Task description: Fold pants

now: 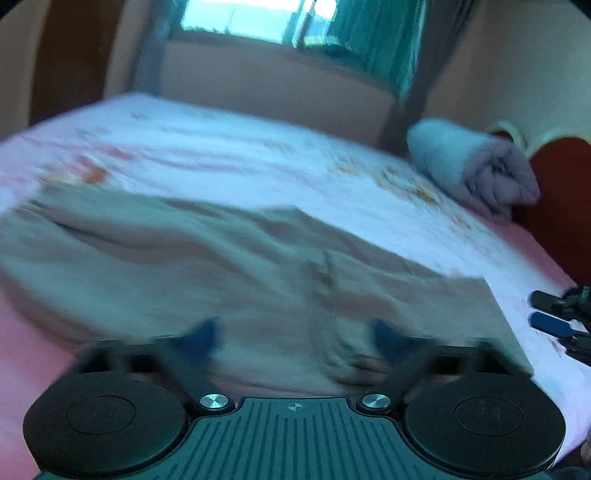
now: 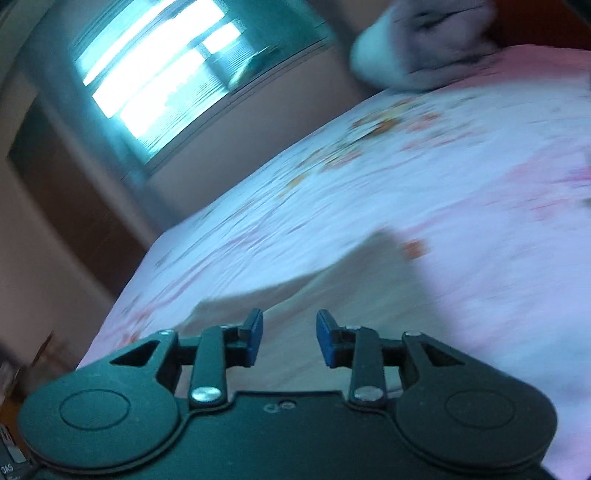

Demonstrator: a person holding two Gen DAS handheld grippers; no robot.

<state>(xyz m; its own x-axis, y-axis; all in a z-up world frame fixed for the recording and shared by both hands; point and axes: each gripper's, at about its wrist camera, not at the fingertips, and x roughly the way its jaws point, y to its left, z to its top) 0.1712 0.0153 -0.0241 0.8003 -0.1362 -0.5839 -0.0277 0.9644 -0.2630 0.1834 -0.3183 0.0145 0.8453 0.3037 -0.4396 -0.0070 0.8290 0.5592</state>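
Observation:
Beige pants (image 1: 207, 266) lie spread and creased on a bed with a white and pink floral sheet (image 1: 240, 147). My left gripper (image 1: 295, 338) is open, its blue fingertips (image 1: 207, 334) wide apart just above the near edge of the pants, holding nothing. The view is blurred. In the right wrist view, my right gripper (image 2: 290, 341) is open and empty over a beige part of the pants (image 2: 332, 280). The right gripper also shows at the right edge of the left wrist view (image 1: 561, 317).
A rolled grey and white blanket (image 1: 476, 166) lies at the far right corner of the bed, also in the right wrist view (image 2: 424, 40). A bright window (image 1: 255, 18) and a wall stand beyond the bed. The bed's right edge (image 1: 546, 266) drops to a dark red floor.

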